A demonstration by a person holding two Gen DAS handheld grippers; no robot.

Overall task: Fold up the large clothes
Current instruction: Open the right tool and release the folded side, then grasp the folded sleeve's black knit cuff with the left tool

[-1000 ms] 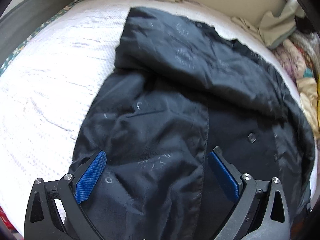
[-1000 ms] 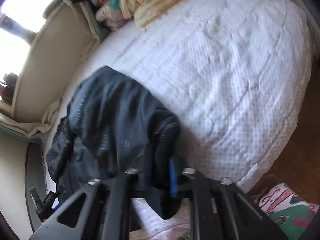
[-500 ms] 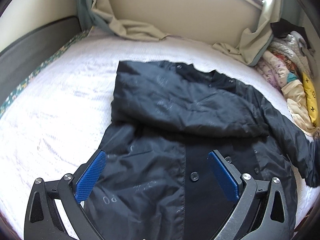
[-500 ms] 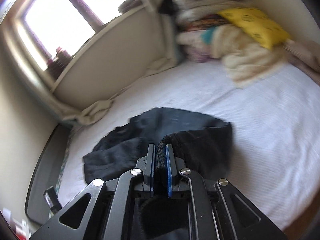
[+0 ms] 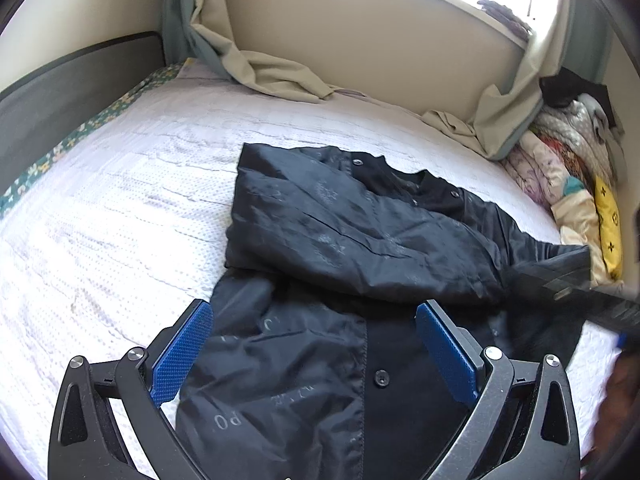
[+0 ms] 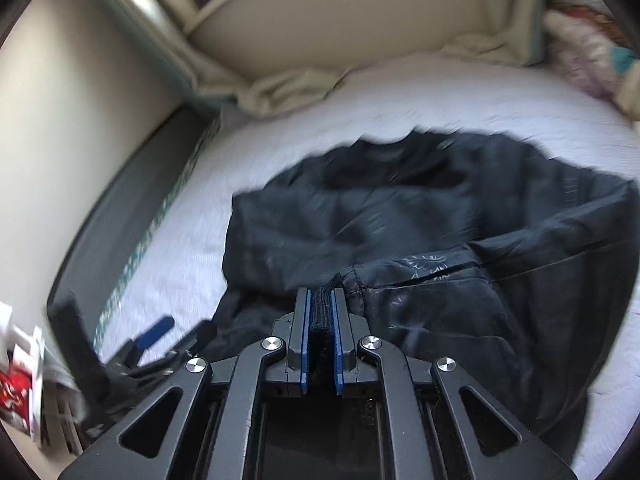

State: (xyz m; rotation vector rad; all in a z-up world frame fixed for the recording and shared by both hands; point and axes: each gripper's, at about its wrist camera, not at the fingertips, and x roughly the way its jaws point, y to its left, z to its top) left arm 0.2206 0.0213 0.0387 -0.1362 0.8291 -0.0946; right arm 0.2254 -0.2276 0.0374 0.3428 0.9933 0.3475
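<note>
A black snap-button jacket (image 5: 344, 248) lies on the white bedspread (image 5: 120, 208), one sleeve folded across its chest. My left gripper (image 5: 316, 344) is open and empty, hovering over the jacket's lower front. My right gripper (image 6: 320, 312) is shut on the ribbed cuff of the other sleeve (image 6: 460, 280) and holds it over the jacket body (image 6: 340, 208). The right gripper also shows blurred at the right edge of the left wrist view (image 5: 580, 280). The left gripper shows at the lower left of the right wrist view (image 6: 156, 340).
A beige curtain (image 5: 280, 76) pools along the bed's far edge under the window. A pile of folded clothes (image 5: 576, 160) sits at the far right corner. A dark headboard (image 5: 72, 92) runs along the left side.
My right gripper has carried the sleeve cuff from the bed's edge in over the jacket. My left gripper has risen and pulled back, staying open.
</note>
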